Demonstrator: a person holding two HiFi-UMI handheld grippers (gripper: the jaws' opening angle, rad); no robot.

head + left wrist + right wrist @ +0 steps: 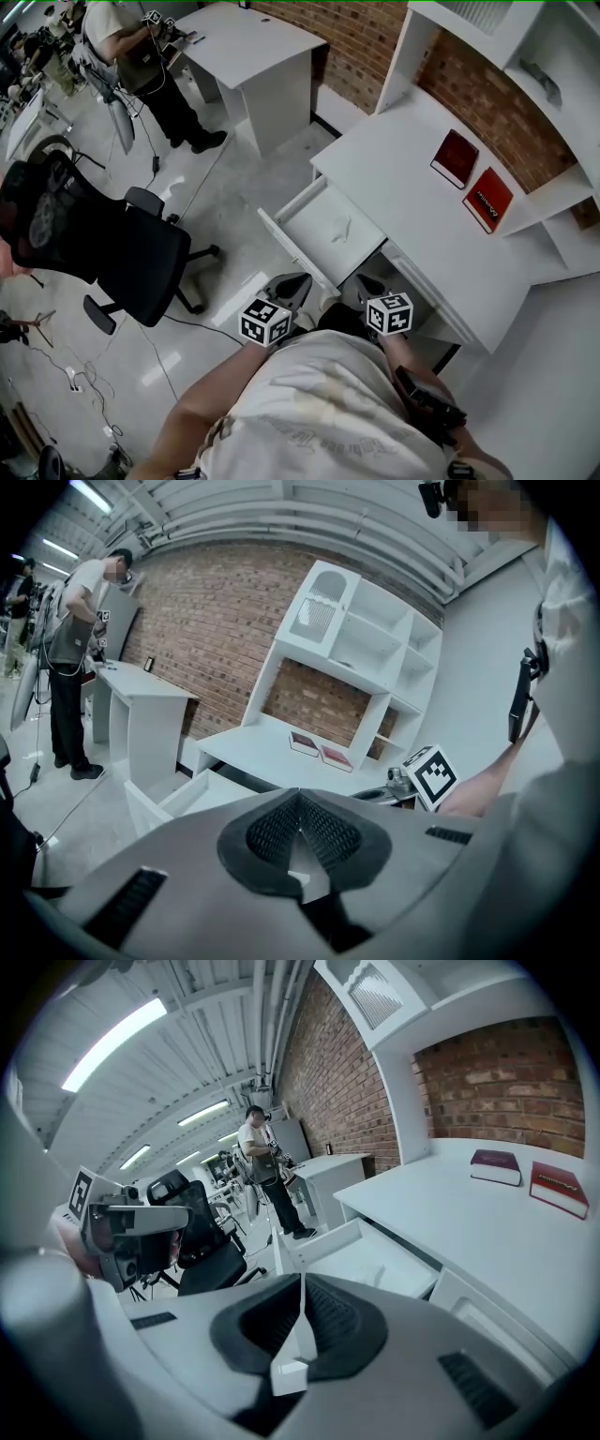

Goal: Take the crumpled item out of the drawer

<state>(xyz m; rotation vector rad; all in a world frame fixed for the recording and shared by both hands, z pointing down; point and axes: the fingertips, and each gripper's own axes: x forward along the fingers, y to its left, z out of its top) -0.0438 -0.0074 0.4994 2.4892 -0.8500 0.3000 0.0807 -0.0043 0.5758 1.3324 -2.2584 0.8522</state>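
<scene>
**A:** Where is the crumpled item [339, 230]?

**B:** It lies on the floor of the open drawer [314, 214], ahead of both sets of jaws and lower than them, well apart from each. Nothing touches it.

**A:** And the jaws?

**B:** The left gripper [292, 287] has its jaws pressed together on nothing. The right gripper [368, 284] is clenched and empty too. Either would have to part its jaws before taking hold.

**A:** How will the thing handle?

**B:** It looks small, pale and thin, likely paper or tissue. That would make it very light and soft, with no risk of breaking. It would be easy to flatten, though, or to push along the smooth drawer floor. A pinch across a raised fold near its middle seems the safest hold.

**A:** Counts?

**B:** One crumpled item, one drawer pulled out and two grippers. Two red books [455, 157] also lie side by side on the surface [394, 161], farther beyond the jaws and to their right.
</scene>
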